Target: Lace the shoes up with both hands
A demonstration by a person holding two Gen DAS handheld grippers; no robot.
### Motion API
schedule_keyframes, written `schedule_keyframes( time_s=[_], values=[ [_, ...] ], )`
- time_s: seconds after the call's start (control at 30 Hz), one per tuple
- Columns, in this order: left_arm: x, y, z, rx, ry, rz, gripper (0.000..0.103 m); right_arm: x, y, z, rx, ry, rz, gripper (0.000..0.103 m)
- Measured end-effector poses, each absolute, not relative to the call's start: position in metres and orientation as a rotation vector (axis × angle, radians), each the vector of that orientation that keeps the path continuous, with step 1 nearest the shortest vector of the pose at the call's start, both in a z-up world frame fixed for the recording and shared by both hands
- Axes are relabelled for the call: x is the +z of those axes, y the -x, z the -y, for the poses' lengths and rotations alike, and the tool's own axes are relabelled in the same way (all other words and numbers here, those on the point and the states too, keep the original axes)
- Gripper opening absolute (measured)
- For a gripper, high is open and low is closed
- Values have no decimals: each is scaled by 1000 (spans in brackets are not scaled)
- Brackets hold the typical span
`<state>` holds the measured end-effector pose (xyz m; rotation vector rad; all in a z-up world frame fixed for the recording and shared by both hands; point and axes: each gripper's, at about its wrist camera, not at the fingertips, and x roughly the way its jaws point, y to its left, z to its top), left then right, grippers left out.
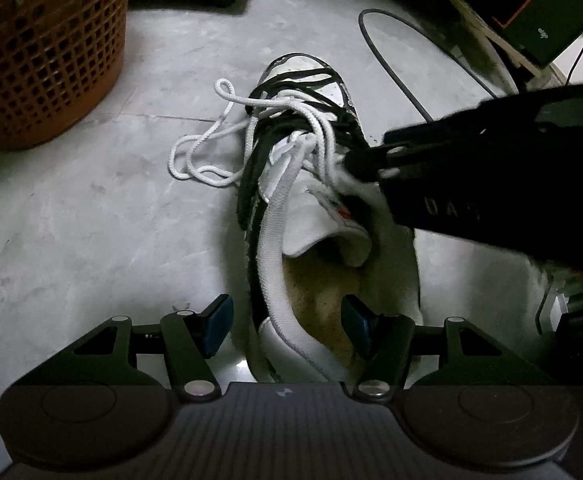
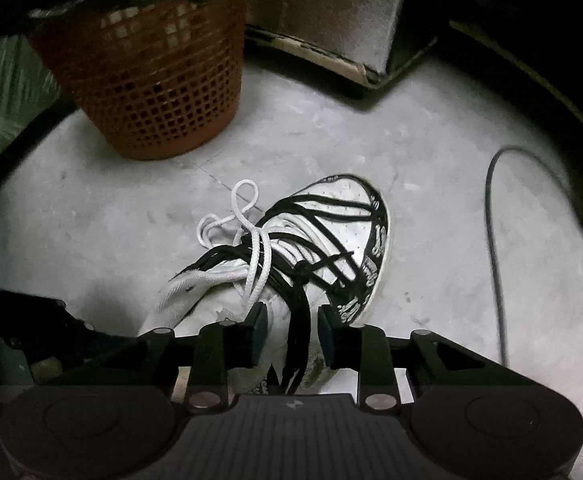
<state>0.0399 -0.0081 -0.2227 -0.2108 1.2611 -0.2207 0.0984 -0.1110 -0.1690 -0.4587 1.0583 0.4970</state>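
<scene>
The white low-top canvas shoe with black stripes (image 2: pixel 331 240) sits on the grey floor. Its limp white cord lace (image 2: pixel 257 256) suits pinching near the eyelets. The left gripper (image 1: pixel 287 326) and right gripper (image 2: pixel 293 334) gape, holding nothing.

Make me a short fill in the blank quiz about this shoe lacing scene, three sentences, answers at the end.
1. The basket standing on the floor beyond the shoe is coloured ____.
2. The loose lace lying in loops on the floor beside the shoe is coloured ____.
3. The left gripper has its fingers apart on either side of the shoe's ____.

Missing words: orange; white; heel collar
</scene>
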Motion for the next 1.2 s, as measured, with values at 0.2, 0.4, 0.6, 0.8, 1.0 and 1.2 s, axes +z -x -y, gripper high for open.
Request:
schedule_keyframes(
  time_s=[0.2, 0.4, 0.6, 0.8, 1.0, 1.2],
  values=[
    [-224, -40, 9, -222, 202, -1265, 62, -168, -85, 97, 509, 568, -1009, 5],
    [-225, -40, 10, -218, 200, -1269, 62, -165, -88, 103, 483, 502, -1005, 2],
    [-233, -41, 4, -167, 221, -1307, 66, -153, -100, 119, 391, 385, -1004, 0],
    [-225, -40, 4, -199, 243, -1250, 62, -147, -118, 163, 348, -149, -1083, 8],
    [-201, -35, -7, -219, 324, -1086, 54, -165, -112, 197, 285, -533, -1111, 11],
    [-186, -44, -20, -172, 395, -962, 42, -175, -101, 211, 214, -683, -1111, 16]
  ],
)
